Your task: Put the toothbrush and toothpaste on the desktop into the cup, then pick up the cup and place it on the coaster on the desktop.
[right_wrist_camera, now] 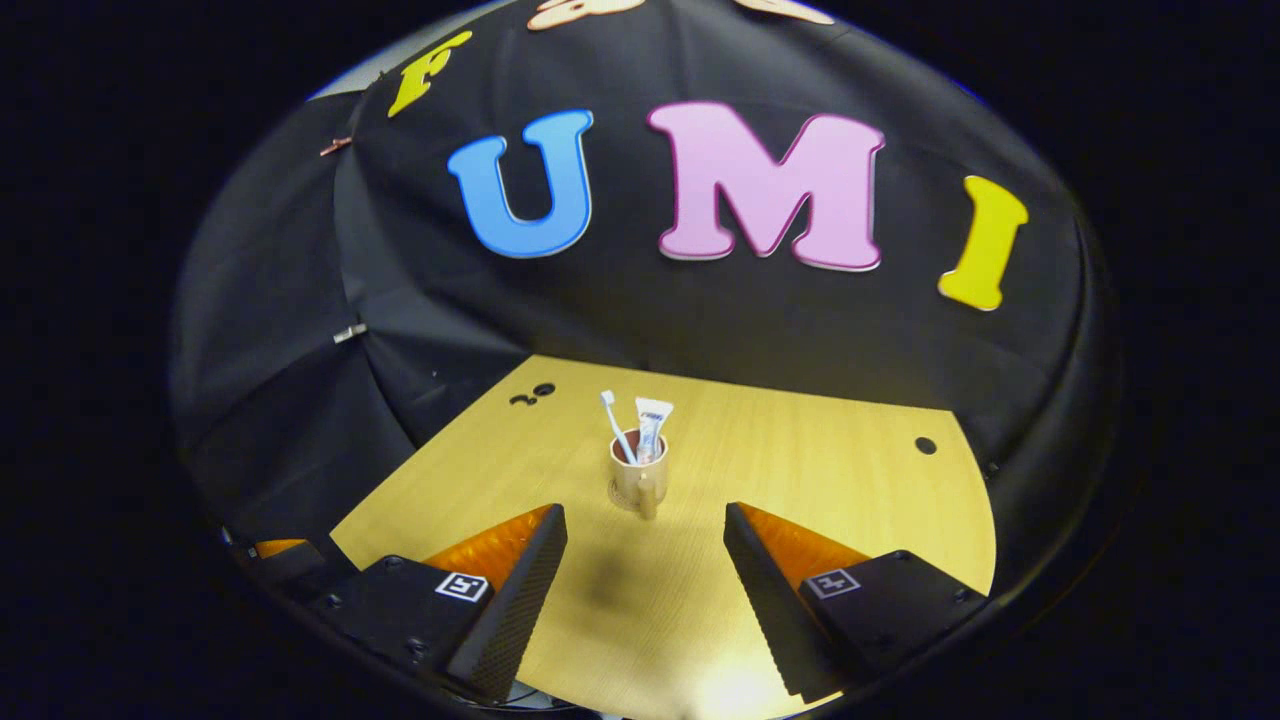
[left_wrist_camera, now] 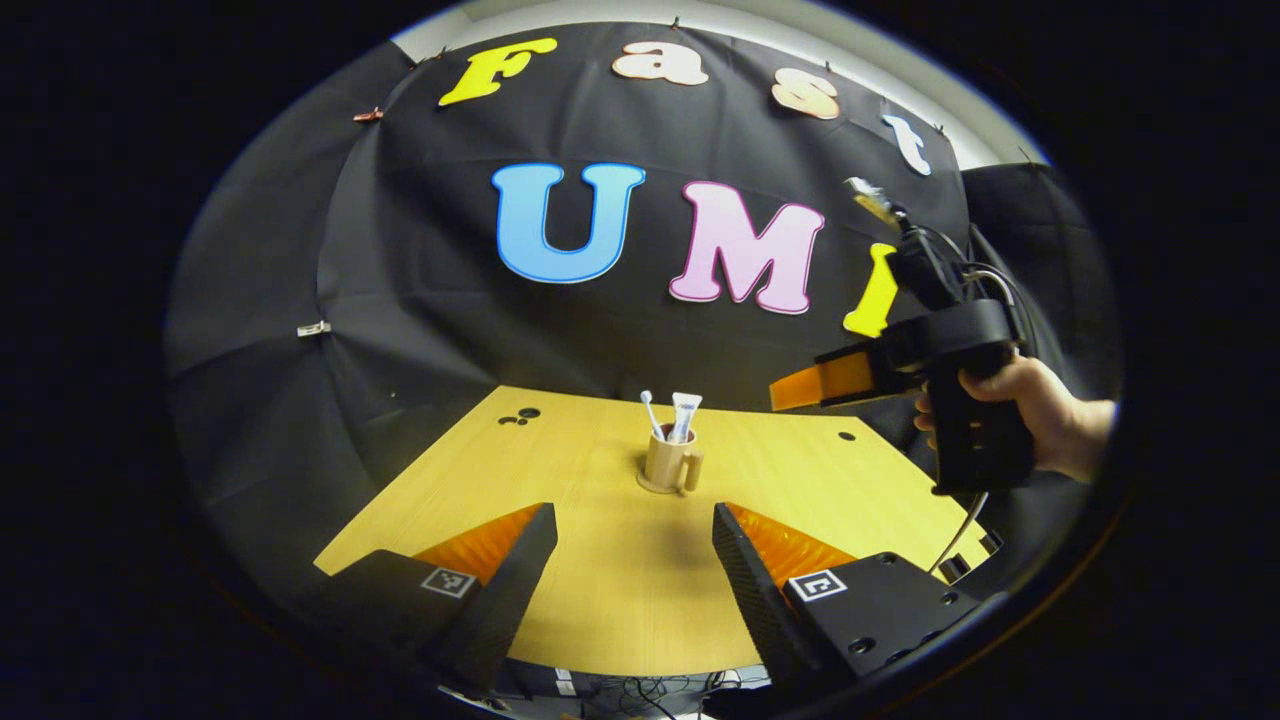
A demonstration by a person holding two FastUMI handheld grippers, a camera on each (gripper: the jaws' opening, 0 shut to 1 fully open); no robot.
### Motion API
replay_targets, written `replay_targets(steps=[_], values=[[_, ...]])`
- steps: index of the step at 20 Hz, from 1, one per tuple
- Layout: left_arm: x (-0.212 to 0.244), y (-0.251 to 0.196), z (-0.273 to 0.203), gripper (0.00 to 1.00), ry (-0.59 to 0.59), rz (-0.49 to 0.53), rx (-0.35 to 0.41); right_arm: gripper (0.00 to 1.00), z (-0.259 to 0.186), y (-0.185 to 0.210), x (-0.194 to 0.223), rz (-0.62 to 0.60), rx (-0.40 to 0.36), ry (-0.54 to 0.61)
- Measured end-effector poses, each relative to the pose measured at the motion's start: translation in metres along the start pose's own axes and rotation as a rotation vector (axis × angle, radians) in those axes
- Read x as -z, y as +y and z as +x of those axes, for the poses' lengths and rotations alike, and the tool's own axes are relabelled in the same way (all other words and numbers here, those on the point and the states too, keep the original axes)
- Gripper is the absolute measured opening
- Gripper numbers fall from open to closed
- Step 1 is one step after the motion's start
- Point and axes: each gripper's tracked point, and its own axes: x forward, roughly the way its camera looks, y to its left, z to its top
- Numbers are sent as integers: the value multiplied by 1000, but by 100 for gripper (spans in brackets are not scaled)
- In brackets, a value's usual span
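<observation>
In the left gripper view, the left gripper hangs with jaws released above the table; the cup, holding toothbrush and toothpaste, sits on the coaster (apparently). In the right gripper view, the right gripper is likewise released, well apart from the cup. The task looks complete; next comes only withdrawal.
</observation>
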Motion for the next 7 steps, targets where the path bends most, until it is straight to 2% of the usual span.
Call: replay_targets(steps=[3, 7], values=[[-32, -18, -2, 98, -92, 35, 34, 97, -45, -9, -2, 90, 39, -113], [-70, -46, -10, 98, -193, 60, 88, 97, -97, -42, 8, 145, 167, -207]])
